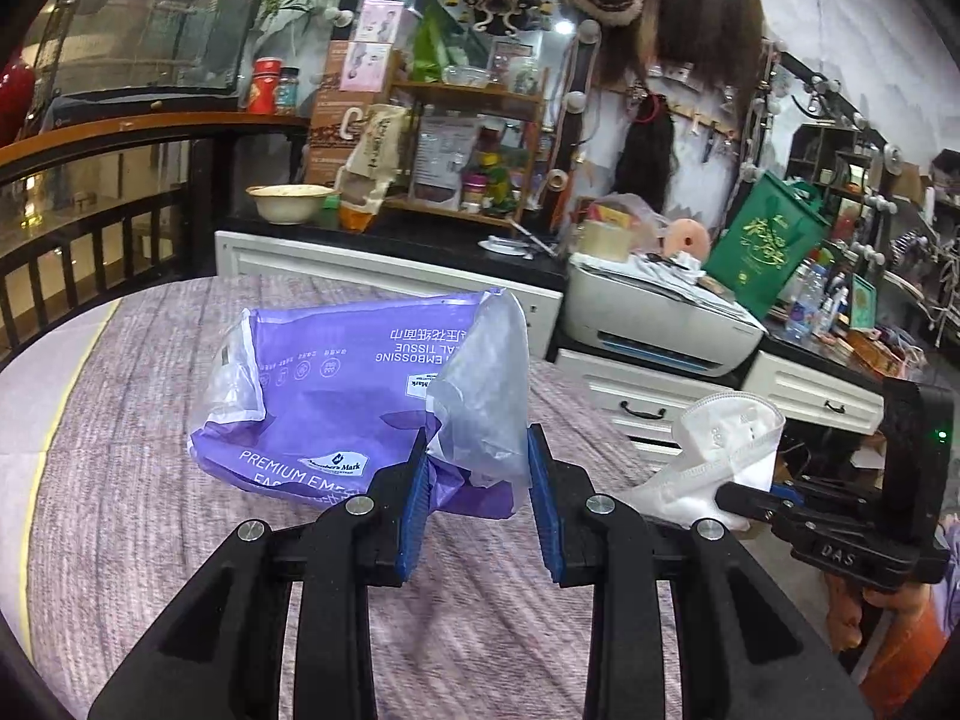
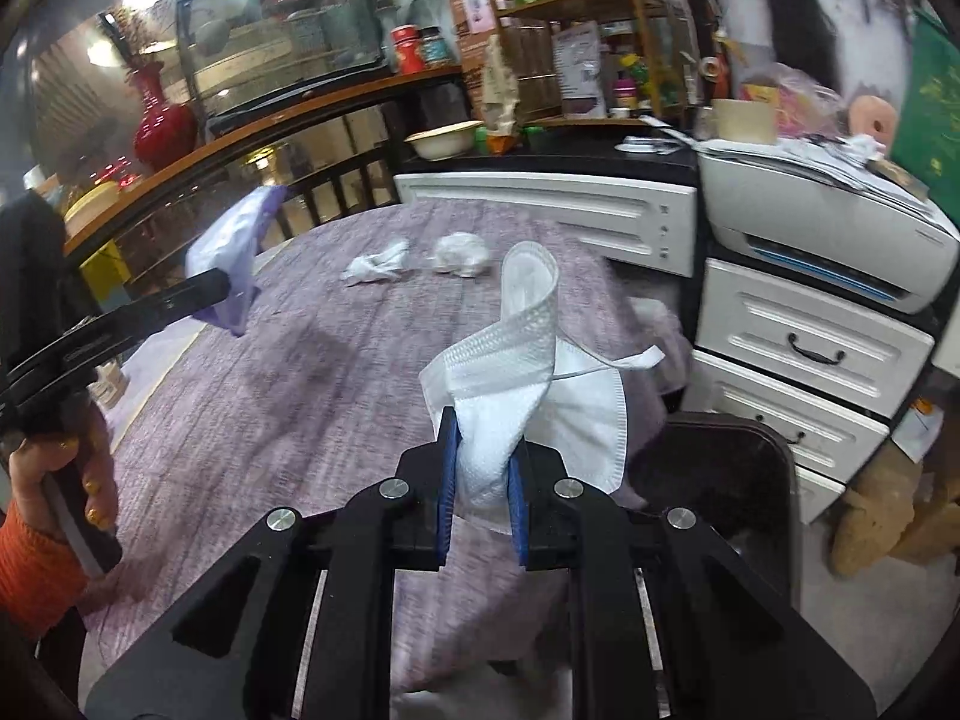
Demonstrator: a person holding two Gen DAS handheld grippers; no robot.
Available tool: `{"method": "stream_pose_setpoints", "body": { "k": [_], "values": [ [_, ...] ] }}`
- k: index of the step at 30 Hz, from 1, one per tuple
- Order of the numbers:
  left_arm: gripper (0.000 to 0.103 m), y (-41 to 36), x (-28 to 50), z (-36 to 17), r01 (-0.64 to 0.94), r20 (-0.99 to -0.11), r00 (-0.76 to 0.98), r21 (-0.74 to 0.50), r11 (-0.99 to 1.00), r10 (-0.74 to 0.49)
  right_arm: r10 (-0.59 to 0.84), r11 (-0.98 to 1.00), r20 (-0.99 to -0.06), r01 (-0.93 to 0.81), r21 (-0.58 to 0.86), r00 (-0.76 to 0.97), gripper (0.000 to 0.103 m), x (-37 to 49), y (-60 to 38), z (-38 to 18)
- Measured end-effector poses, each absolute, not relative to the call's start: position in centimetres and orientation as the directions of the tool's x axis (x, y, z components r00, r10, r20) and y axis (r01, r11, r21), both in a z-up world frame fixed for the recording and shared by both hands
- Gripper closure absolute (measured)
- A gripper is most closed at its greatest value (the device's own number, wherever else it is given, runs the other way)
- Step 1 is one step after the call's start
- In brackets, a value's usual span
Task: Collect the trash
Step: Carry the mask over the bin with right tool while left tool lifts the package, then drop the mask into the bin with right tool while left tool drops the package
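Note:
My left gripper [image 1: 478, 450] has its jaws apart around a corner of a purple plastic tissue wrapper [image 1: 336, 396], which hangs from the left finger above the table; the right wrist view shows the wrapper [image 2: 234, 258] lifted at that gripper's tip. My right gripper [image 2: 483, 456] is shut on a white face mask [image 2: 528, 360] and holds it above the table's right edge; the mask also shows in the left wrist view [image 1: 720, 450]. Two crumpled white tissues [image 2: 378, 264] [image 2: 459, 252] lie on the far part of the round table.
The table wears a purple-grey cloth [image 2: 300, 396]. A dark bin [image 2: 732, 468] stands beside the table at the right, under the mask. White drawers [image 2: 810, 354] and a printer [image 2: 828, 228] stand close behind. A railing [image 1: 90, 252] runs on the left.

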State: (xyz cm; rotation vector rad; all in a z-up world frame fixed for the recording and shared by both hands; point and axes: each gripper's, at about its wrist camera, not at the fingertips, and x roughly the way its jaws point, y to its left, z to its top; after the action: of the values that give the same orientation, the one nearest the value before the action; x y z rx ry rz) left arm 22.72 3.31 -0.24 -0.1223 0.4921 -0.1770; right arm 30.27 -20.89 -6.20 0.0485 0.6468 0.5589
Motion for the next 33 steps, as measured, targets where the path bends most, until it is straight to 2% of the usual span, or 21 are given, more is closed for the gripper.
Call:
{"method": "stream_pose_setpoints", "body": {
  "k": [9, 22, 24, 25, 26, 27, 28, 33],
  "values": [
    [0.073, -2.3, 22.6, 0.7, 0.268, -0.412, 0.851, -0.191, 0.944, -0.325, 0.335, 0.942, -0.593, -0.266, 0.203, 0.732, 0.087, 30.6, -28.4, -8.7],
    [0.073, -9.7, 23.2, 0.1, 0.410, -0.424, 0.780, -0.207, 0.888, -0.459, 0.230, 0.970, -0.768, -0.082, 0.227, 0.598, 0.087, 35.0, -31.5, -19.2],
    [0.073, -10.7, 23.1, -0.1, 0.430, -0.432, 0.768, -0.200, 0.881, -0.473, 0.227, 0.968, -0.787, -0.044, 0.248, 0.574, 0.081, 35.7, -31.9, -21.0],
    [0.073, -11.3, 23.1, -0.3, 0.439, -0.436, 0.762, -0.198, 0.876, -0.480, 0.228, 0.966, -0.793, -0.029, 0.258, 0.565, 0.067, 35.9, -32.0, -21.6],
    [0.073, -11.7, 23.1, -0.5, 0.447, -0.440, 0.754, -0.199, 0.872, -0.487, 0.239, 0.960, -0.801, -0.010, 0.279, 0.549, 0.047, 36.2, -32.3, -22.4],
    [0.073, -12.0, 23.1, -0.6, 0.453, -0.445, 0.748, -0.202, 0.868, -0.493, 0.242, 0.955, -0.809, 0.014, 0.295, 0.535, 0.039, 36.3, -32.5, -23.1],
    [0.073, -12.4, 23.2, -0.8, 0.459, -0.450, 0.741, -0.202, 0.865, -0.498, 0.241, 0.953, -0.812, 0.031, 0.303, 0.531, 0.035, 36.2, -32.6, -23.4],
    [0.073, -14.0, 23.4, -1.8, 0.482, -0.477, 0.711, -0.205, 0.852, -0.517, 0.248, 0.946, -0.797, 0.040, 0.322, 0.550, 0.034, 34.3, -33.2, -23.6]
  ]
}}
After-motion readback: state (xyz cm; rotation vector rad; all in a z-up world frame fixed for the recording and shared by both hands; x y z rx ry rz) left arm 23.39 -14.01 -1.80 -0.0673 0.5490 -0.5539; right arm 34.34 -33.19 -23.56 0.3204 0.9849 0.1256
